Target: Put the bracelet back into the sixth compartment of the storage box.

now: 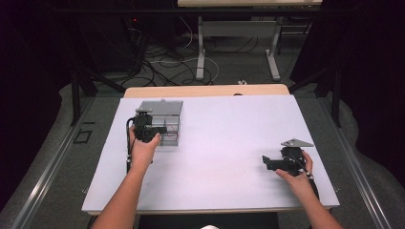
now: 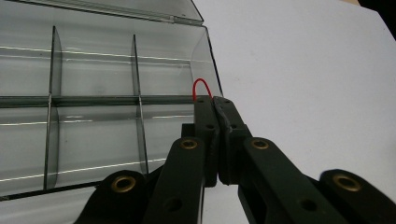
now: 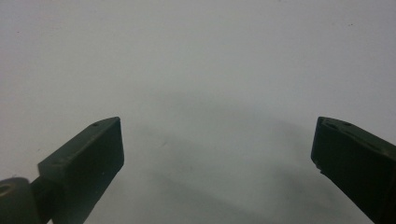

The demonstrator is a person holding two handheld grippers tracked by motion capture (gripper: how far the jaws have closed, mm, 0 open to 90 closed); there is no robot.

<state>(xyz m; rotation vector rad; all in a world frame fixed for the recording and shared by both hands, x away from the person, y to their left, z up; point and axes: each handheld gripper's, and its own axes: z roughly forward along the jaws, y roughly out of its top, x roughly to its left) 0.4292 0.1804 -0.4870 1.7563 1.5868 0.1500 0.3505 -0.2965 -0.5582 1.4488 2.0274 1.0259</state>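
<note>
A clear plastic compartment box point(image 1: 167, 121) with its lid raised stands at the table's left rear. In the left gripper view its dividers point(image 2: 135, 93) split it into several bare compartments. My left gripper point(image 2: 214, 100) is shut on a thin red wire point(image 2: 201, 86), whose loop sticks up above the jaw tips at the box's right wall. From above, the left gripper point(image 1: 160, 130) is at the box's front edge. My right gripper point(image 1: 265, 162) rests low on the table at the right, and its jaws point(image 3: 215, 154) stand wide apart over bare white surface.
The white tabletop point(image 1: 224, 138) spans the scene, with a wooden strip point(image 1: 205, 90) along its far edge. Beyond it, cables point(image 1: 167, 62) lie on the floor around the legs of another desk point(image 1: 200, 52).
</note>
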